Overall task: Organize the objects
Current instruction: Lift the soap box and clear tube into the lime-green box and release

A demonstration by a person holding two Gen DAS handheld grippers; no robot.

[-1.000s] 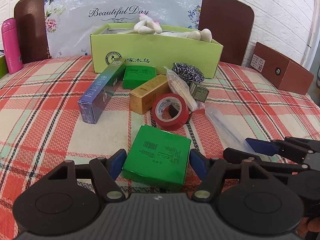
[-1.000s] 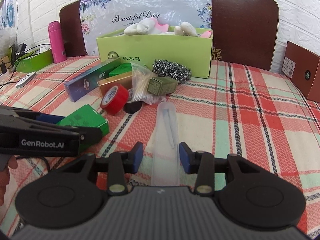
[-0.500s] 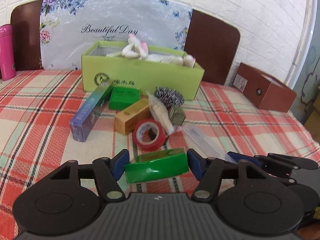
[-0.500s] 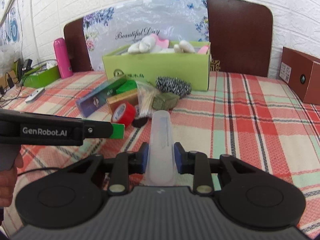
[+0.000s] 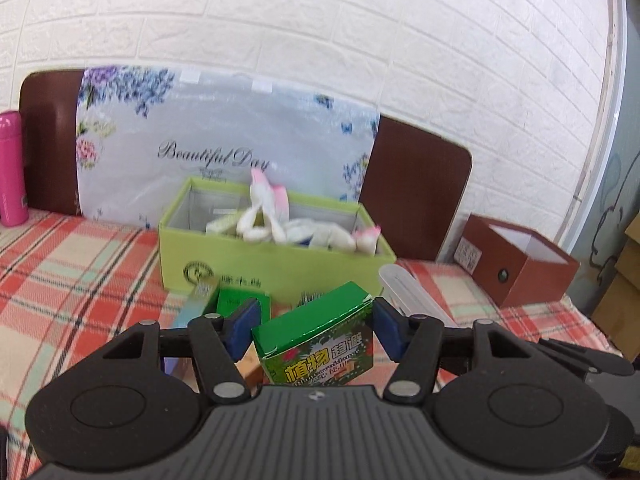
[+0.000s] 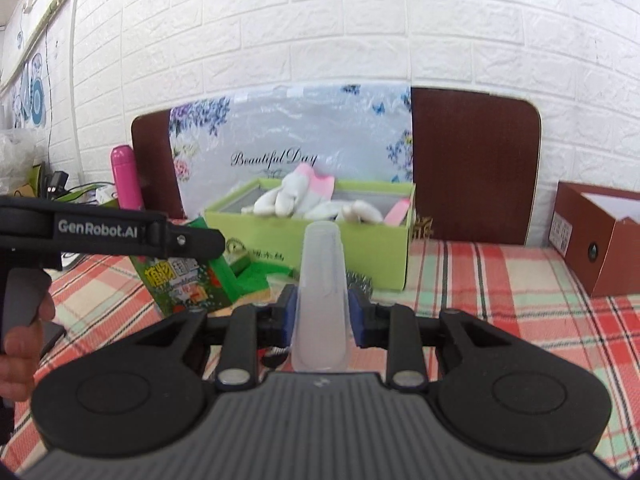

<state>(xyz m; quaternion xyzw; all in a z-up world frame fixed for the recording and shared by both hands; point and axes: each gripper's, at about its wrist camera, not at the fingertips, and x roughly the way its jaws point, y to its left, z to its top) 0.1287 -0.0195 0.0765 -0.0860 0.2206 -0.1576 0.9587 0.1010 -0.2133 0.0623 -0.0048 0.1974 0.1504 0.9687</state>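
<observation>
Your left gripper (image 5: 312, 330) is up off the plaid counter (image 5: 72, 272), and its jaws are squeezed shut on the small green box (image 5: 316, 336), which sits tilted between the blue pads. Your right gripper (image 6: 322, 314) is up too, with its jaws shut on the clear plastic case (image 6: 322, 288), which points away from you. In the right view, your left gripper (image 6: 188, 240) and its green box (image 6: 180, 280) hang at 9 o'clock, near the clear case but not touching it.

At 12 o'clock stands the open lime green box (image 5: 276, 268), with its near wall facing you. It holds white and pink gloves (image 5: 272, 220) piled above the rim. Between you and that wall lie another green box (image 5: 234, 298) and a long blue box (image 5: 200, 300), so the room there is tight.

At 2 o'clock sits an open brown box (image 5: 524, 268) near the counter edge, with a white inside. The plaid cloth between it and the lime box is bare. A pink bottle (image 5: 12, 168) stands far off at 9 o'clock.
</observation>
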